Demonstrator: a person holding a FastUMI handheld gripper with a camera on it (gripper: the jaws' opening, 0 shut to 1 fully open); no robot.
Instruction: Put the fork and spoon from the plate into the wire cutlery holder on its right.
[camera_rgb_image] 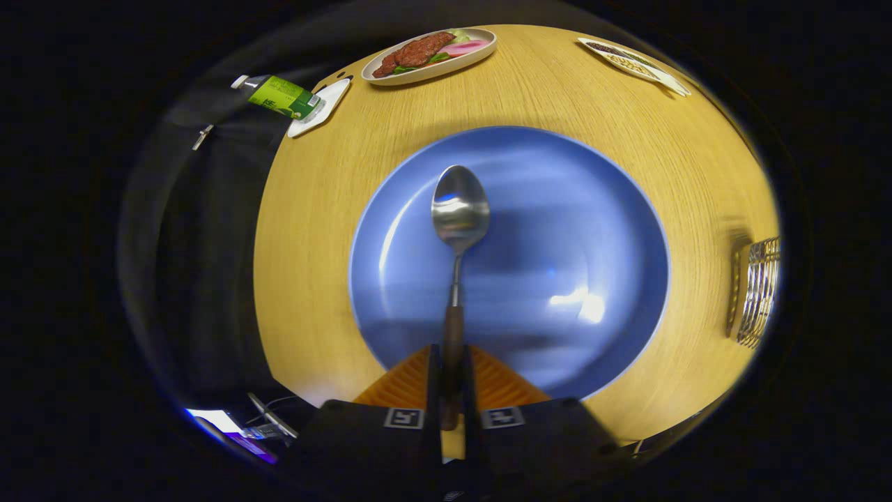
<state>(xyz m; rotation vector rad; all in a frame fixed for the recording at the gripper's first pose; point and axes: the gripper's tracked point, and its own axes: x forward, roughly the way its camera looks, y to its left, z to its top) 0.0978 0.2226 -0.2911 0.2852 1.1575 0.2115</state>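
Surface: round wooden table [557, 97] inside a dark booth; I am looking down on it along my gripper's fingers.

Spoon: the spoon [458, 230] is pinched by its dark handle between my fingers and points straight ahead, bowl outward, over the plate.

Gripper: my gripper [451, 390] is pressed together on the spoon handle, both fingers bearing on it from either side.

Plate: a blue plate [599, 209] lies under the spoon; I see no fork on the bare part of it.

Holder: the wire holder [759, 289] stands on the table to the right of the plate, well apart from the spoon's bowl.

Key relation: the holder lies off to my right, while the spoon's long axis runs straight forward. I judge the next move calls for a swing right and a tilt so one end goes down into the wires.

Farther off: a dish of food [432, 54] sits beyond the plate, a green bottle [279, 96] on a white coaster to its left, another dish [631, 63] to its right.

Writing: the bottle's label is too blurred to read; square markers sit on the finger backs.
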